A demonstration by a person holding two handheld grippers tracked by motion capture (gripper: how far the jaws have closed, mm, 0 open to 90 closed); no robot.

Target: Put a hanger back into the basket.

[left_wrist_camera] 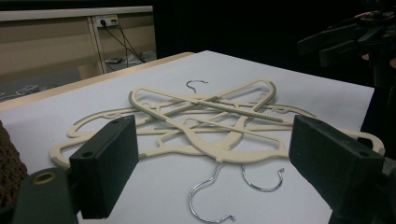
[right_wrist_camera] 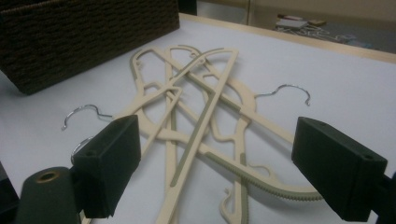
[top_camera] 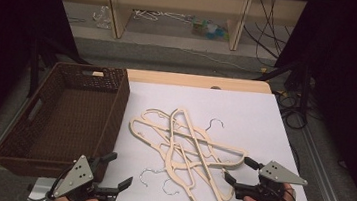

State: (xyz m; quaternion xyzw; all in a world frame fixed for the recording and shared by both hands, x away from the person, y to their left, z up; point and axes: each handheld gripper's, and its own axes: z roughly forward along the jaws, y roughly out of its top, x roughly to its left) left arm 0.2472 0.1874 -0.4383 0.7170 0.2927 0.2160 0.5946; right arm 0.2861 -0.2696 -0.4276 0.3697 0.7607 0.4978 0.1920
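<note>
A tangled pile of several cream plastic hangers (top_camera: 187, 142) with metal hooks lies in the middle of the white sheet (top_camera: 245, 112). My left gripper (top_camera: 118, 170) stands open at the near left, just short of the pile, with nothing between its jaws. In the left gripper view the pile (left_wrist_camera: 205, 116) lies ahead of that open gripper (left_wrist_camera: 215, 140), two hooks nearest. My right gripper (top_camera: 239, 171) is open at the near right, its jaws close to the pile's near end. The right gripper view has the hangers (right_wrist_camera: 196, 93) running under and ahead of its own gripper (right_wrist_camera: 219, 144).
A brown wicker basket (top_camera: 116, 104) stands at the table's left, beside the sheet; its wall (right_wrist_camera: 84, 32) shows in the right gripper view. Bare white sheet lies to the right and far side of the pile. Shelving and cables stand beyond the table.
</note>
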